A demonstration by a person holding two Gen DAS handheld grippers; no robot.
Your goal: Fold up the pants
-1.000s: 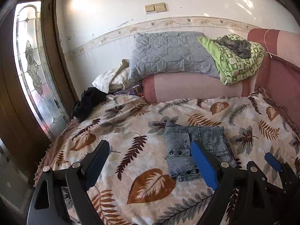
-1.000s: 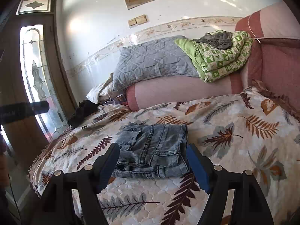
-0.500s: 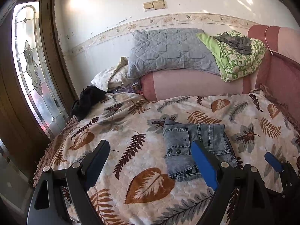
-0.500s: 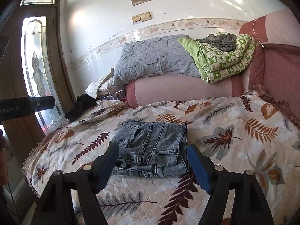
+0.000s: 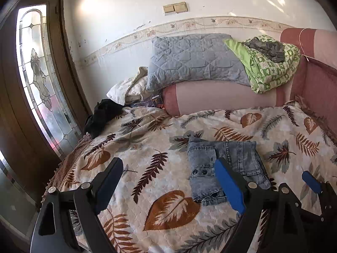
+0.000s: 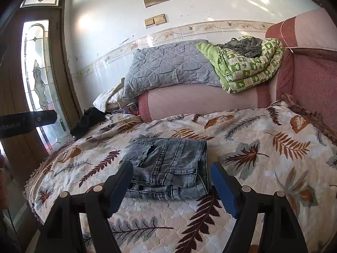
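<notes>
Light blue denim pants [image 5: 223, 164] lie folded into a compact bundle on the leaf-print bedspread [image 5: 147, 147]; they also show in the right wrist view [image 6: 170, 164]. My left gripper [image 5: 168, 168] is open and empty, held above the bed to the left of the pants. My right gripper [image 6: 171, 172] is open and empty, hovering over the near edge of the pants without touching them. Its blue-padded tip [image 5: 311, 181] shows at the lower right of the left wrist view.
A pink bolster [image 5: 221, 97] lies at the back with a grey quilted pillow [image 5: 193, 59] and a green patterned blanket [image 5: 269, 67] on it. Black clothing [image 5: 103, 116] lies at the bed's left edge by a stained-glass door [image 5: 40, 84]. A pink sofa arm [image 6: 311, 80] stands at the right.
Both grippers have pulled back and up a little from the folded pants, so the view has tilted upward. The pants have not moved.
</notes>
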